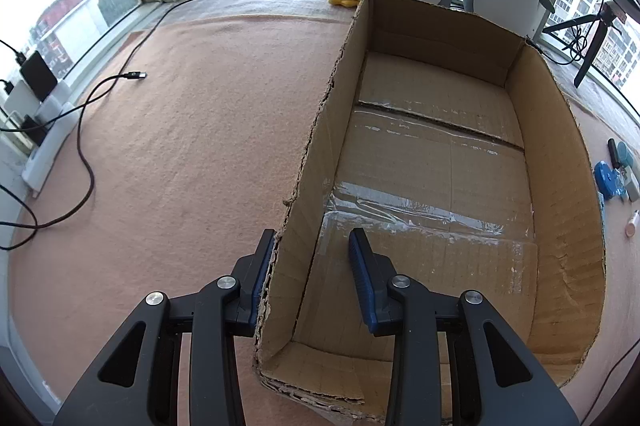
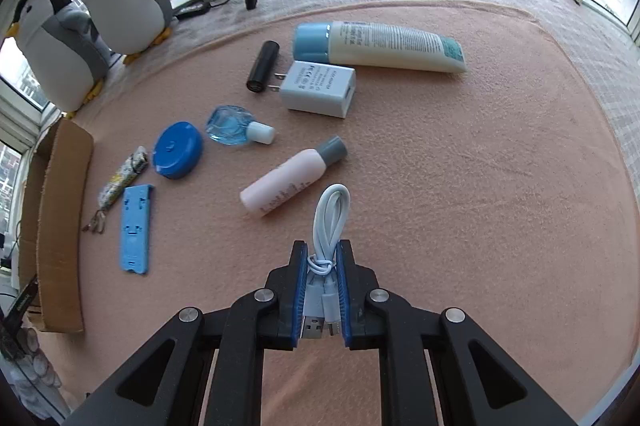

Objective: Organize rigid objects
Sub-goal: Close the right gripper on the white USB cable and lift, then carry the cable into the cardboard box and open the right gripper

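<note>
Cable gripped, box braced for the drop

Carry the bundled cable (image 2: 325,258) clear over the cardboard box (image 1: 560,154) wall before letting go. The right hand-held gripper (image 2: 322,256) is clamped on the cable; the left hand-held gripper (image 1: 312,246) stands half open, straddling the box's left wall, outer finger touching.
</note>
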Available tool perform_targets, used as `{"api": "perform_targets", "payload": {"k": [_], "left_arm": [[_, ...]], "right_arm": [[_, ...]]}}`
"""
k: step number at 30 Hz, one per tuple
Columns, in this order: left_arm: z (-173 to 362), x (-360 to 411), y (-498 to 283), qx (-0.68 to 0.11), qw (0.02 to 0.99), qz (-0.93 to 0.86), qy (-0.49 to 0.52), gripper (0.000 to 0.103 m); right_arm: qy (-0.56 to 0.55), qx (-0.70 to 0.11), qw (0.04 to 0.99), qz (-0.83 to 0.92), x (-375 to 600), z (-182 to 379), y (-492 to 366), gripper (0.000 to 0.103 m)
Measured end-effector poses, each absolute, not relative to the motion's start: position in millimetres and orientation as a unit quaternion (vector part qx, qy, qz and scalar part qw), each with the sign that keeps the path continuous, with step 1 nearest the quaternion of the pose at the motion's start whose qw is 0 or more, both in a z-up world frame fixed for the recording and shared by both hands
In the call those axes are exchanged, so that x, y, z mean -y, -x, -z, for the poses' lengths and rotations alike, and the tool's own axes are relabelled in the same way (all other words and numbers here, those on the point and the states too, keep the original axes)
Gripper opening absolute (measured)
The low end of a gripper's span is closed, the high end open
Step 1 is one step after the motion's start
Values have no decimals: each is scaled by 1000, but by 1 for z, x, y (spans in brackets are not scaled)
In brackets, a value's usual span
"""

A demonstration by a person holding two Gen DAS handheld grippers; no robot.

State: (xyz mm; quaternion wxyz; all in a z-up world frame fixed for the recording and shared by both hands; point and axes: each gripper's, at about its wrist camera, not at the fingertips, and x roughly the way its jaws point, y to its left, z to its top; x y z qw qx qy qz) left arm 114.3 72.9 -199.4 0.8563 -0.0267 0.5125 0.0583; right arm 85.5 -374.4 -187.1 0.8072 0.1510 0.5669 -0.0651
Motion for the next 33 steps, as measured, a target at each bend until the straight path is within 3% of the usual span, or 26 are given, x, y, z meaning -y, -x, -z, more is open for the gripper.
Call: {"api": "perform_targets", "payload": {"k": [14,33], "left_arm": [[199,-74,-114,-514,855,-56,32,33],[199,-72,-112,-510,857,-63,38,33]], "right_arm": [[-102,-478,868,-92,234,88,-105,13],[-30,-497,845,-195,90,120,-135,13]]}}
